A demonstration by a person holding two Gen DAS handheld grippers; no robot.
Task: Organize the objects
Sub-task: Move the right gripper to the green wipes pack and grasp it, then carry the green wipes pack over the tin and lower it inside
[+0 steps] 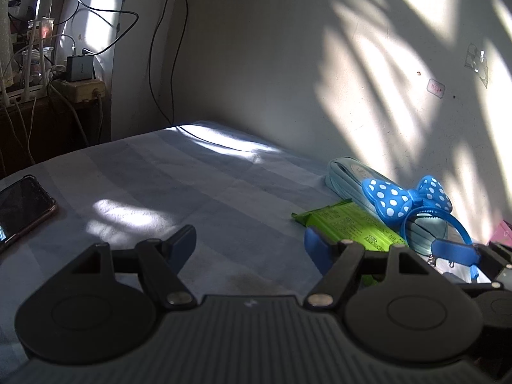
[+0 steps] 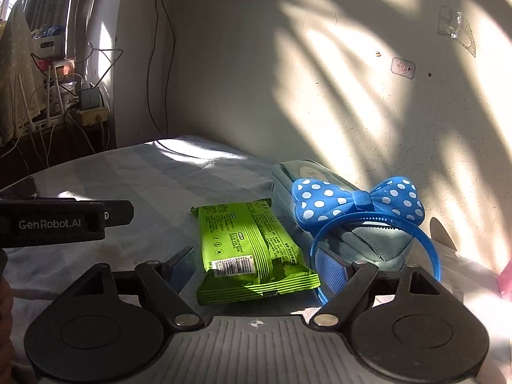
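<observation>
A green snack packet (image 2: 252,252) lies flat on the blue-grey bed sheet (image 2: 134,176). My right gripper (image 2: 256,265) is open, its fingers either side of the packet's near end, not closed on it. Behind it a pale blue pouch (image 2: 374,240) lies by the wall, with a blue polka-dot bow headband (image 2: 358,200) resting on it. My left gripper (image 1: 249,243) is open and empty above bare sheet, left of the packet (image 1: 352,227), headband (image 1: 406,195) and pouch (image 1: 348,172). The left gripper's body also shows in the right wrist view (image 2: 64,220).
A phone (image 1: 22,208) lies at the sheet's left edge. A white wall (image 2: 320,80) runs behind the objects. A dark side table with a router, cables and a power strip (image 1: 76,73) stands at the far left. A pink object (image 2: 505,275) peeks in at the right edge.
</observation>
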